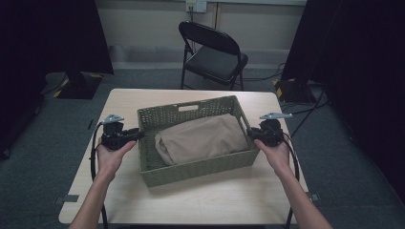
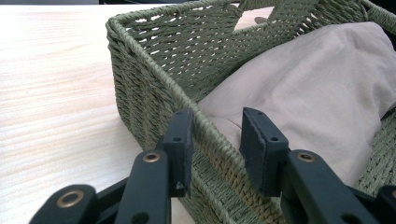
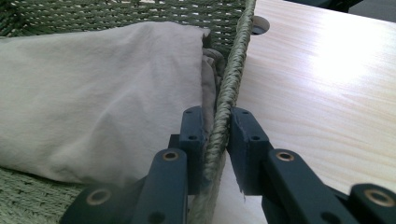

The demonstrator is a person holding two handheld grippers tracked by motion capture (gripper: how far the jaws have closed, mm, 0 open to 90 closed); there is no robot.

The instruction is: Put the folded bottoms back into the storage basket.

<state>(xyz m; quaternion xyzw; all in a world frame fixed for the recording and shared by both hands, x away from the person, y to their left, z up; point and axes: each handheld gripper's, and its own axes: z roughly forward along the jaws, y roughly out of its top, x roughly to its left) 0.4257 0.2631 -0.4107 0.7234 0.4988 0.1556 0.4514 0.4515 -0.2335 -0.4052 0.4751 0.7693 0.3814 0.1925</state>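
1. Tongs, left [image 2: 217, 140]: your left tongs straddle the left rim of the woven basket [image 2: 154, 70]. One jaw stands outside the wall and against it, the other inside with a visible gap to the rim, so these tongs are released, not clamped.
2. Tongs, right [image 3: 217, 135]: your right tongs are clenched on the basket's right rim. The braided edge runs straight up between the two pads; the inner pad presses it, the outer pad sits close against it.
3. Hands: in the high view your left hand [image 1: 112, 155] and right hand [image 1: 277, 152] each carry a tool at opposite short ends of the basket [image 1: 191, 169], level with its rim.
4. Basket: it sits upright on the tabletop [image 1: 200, 200], near the middle, turned slightly askew to the tabletop edges.
5. Contents: a folded beige cloth [image 1: 200, 138] lies inside the basket, covering most of its floor. In the right gripper view the cloth [image 3: 93, 93] reaches nearly to the gripped wall.
6. Surroundings: a black folding chair [image 1: 212, 52] stands on the floor beyond the far tabletop edge.
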